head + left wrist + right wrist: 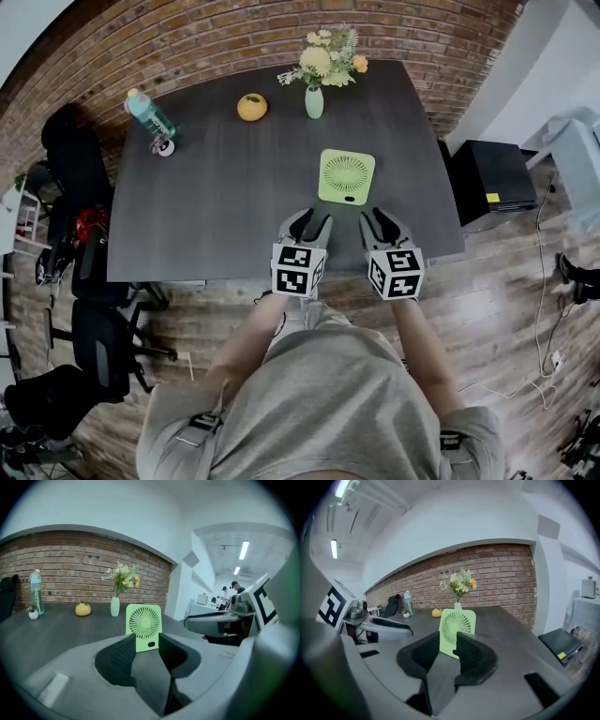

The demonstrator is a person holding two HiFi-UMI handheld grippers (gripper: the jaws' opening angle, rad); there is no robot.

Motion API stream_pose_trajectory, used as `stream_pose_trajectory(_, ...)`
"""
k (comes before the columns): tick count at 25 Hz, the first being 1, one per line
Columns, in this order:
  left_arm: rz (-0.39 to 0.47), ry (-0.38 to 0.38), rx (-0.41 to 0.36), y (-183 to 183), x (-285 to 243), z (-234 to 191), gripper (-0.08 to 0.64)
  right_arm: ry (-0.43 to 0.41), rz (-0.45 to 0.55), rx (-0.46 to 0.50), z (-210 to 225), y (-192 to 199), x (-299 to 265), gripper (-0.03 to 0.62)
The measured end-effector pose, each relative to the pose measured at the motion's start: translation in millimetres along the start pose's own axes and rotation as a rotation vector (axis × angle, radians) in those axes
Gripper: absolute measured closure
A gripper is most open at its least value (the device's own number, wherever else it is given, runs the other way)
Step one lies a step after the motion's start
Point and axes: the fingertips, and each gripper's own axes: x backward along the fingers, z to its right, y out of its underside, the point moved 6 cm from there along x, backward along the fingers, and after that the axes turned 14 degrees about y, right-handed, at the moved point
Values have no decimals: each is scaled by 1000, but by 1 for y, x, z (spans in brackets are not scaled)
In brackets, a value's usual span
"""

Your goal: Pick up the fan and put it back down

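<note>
A light green square fan stands upright on the dark table, right of its middle and a short way in from the near edge. Both grippers hover over that near edge, side by side, pointing at the fan and apart from it. My left gripper is open with nothing between its jaws; in the left gripper view the fan shows beyond the gap of the left gripper. My right gripper is open and empty too; the fan shows just past the right gripper.
At the table's far edge stand a pale vase of flowers and a yellow-orange fruit. A teal bottle and a small white object are at the far left. Black chairs stand left of the table, a black box to its right.
</note>
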Motion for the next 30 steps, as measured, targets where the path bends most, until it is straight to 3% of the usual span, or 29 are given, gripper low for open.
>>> stream_pose_trajectory(11,56,-41,22,13,62,55,496,-23,103,-40,-12,-9,84,574)
stream_pose_trajectory(30,55,-40,49,43,113,117,526,-54,102,-53,-18,25,165,589)
